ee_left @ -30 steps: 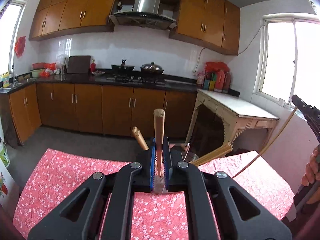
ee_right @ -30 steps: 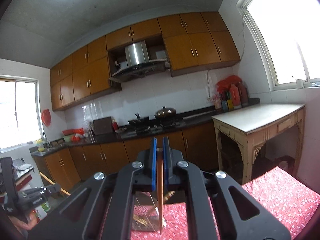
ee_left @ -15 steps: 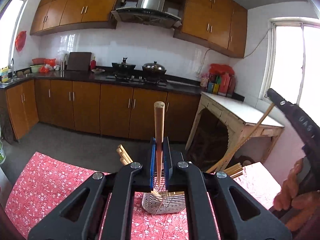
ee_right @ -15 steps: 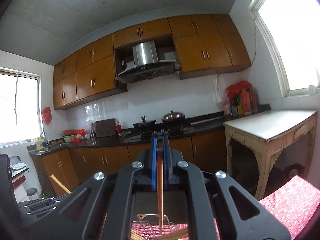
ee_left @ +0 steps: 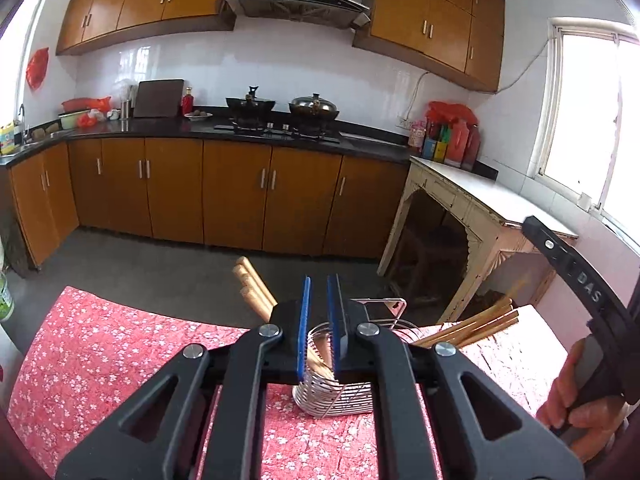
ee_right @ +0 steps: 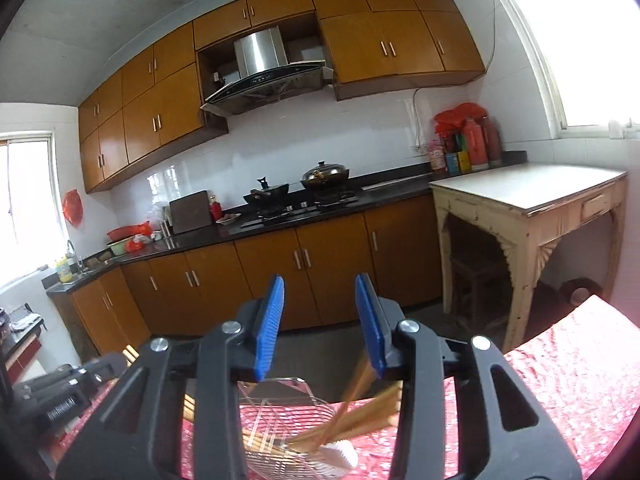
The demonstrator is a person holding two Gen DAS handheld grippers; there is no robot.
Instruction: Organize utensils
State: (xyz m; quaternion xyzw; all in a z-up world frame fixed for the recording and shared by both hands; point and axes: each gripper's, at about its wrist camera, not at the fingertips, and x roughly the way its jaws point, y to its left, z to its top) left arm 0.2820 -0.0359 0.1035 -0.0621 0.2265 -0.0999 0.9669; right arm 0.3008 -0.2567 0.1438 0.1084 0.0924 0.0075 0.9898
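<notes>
A wire utensil basket (ee_left: 340, 396) stands on the red flowered tablecloth (ee_left: 100, 356), with several wooden chopsticks (ee_left: 472, 326) leaning out right and thicker wooden handles (ee_left: 256, 290) leaning left. My left gripper (ee_left: 319, 328) hovers just above the basket, its jaws slightly apart and empty. My right gripper (ee_right: 320, 320) is open wide and empty above the same basket (ee_right: 280, 444); a blurred chopstick (ee_right: 354, 394) drops into it beside a white spoon (ee_right: 340, 454). The right gripper's body (ee_left: 580, 280) and the hand holding it show at the left view's right edge.
Kitchen cabinets and a counter with a stove and pots (ee_left: 280, 120) stand behind. A cream side table (ee_left: 480, 208) stands at the right under a window. The left gripper's body (ee_right: 60, 396) shows at the right view's lower left.
Both grippers have opened and let go of their chopsticks, which have dropped into the basket. Both views have tilted down toward the basket.
</notes>
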